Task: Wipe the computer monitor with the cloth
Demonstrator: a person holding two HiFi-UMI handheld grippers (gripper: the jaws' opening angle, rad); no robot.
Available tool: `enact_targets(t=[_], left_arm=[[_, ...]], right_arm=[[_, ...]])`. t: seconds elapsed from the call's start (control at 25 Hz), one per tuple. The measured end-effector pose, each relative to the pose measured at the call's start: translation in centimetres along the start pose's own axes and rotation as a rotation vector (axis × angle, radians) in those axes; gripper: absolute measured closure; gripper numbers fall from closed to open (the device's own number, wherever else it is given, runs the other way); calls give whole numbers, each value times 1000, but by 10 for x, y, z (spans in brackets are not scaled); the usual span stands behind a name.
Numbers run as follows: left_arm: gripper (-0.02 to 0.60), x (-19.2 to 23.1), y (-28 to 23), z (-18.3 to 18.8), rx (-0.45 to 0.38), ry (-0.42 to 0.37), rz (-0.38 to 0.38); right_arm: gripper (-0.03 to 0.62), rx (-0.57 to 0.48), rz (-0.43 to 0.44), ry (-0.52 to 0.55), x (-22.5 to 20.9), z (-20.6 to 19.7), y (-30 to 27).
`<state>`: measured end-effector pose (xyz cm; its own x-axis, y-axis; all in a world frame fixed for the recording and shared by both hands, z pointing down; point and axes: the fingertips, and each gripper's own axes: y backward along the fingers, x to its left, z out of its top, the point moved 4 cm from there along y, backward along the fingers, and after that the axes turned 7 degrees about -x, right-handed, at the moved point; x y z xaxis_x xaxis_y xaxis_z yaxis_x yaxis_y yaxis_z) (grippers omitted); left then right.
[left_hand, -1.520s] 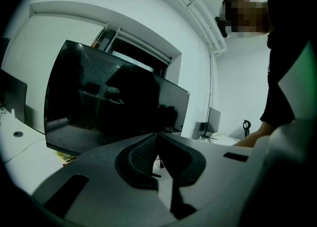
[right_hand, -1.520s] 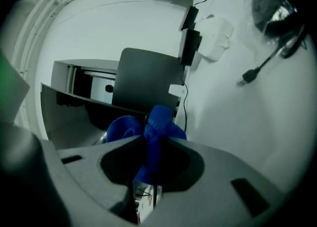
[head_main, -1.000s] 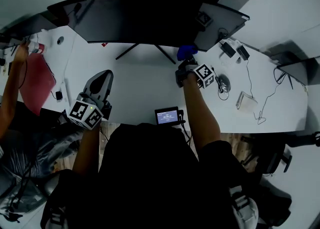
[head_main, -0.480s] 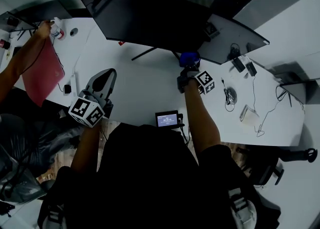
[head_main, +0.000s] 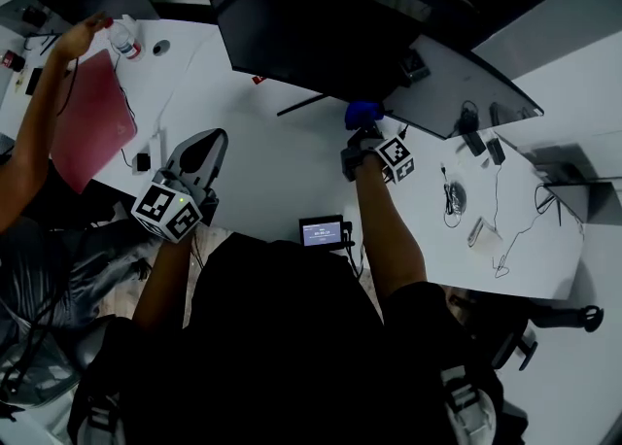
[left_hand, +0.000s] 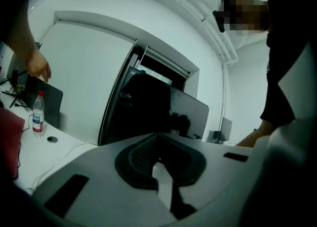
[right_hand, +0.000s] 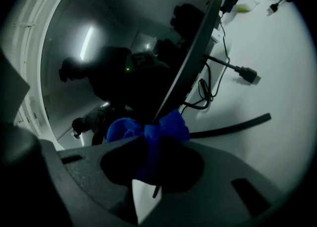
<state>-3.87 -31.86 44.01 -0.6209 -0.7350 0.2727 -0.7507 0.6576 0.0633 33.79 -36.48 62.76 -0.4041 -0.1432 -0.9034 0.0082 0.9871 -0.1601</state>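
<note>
Right gripper view alone shows cloth (right_hand: 148, 132) seemingly touching monitor (right_hand: 141, 57).

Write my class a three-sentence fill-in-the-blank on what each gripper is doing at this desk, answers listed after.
The right gripper is shut on a ____ cloth.
The cloth sits at the bottom edge of the ____.
The left gripper is shut and holds ____.
Answers: blue; monitor; nothing.

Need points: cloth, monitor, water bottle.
cloth (right_hand: 167, 127), right gripper view, bunched right lobe.
monitor (head_main: 311, 40), head view, dark screen.
water bottle (left_hand: 38, 118), left gripper view, labelled body.
</note>
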Motion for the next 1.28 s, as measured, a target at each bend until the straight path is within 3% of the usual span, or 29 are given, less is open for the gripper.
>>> enact_targets(t=[1.28], left_arm=[[588, 106, 71, 27, -42, 5, 74]], right_arm=[[502, 177, 87, 77, 85, -155, -86]])
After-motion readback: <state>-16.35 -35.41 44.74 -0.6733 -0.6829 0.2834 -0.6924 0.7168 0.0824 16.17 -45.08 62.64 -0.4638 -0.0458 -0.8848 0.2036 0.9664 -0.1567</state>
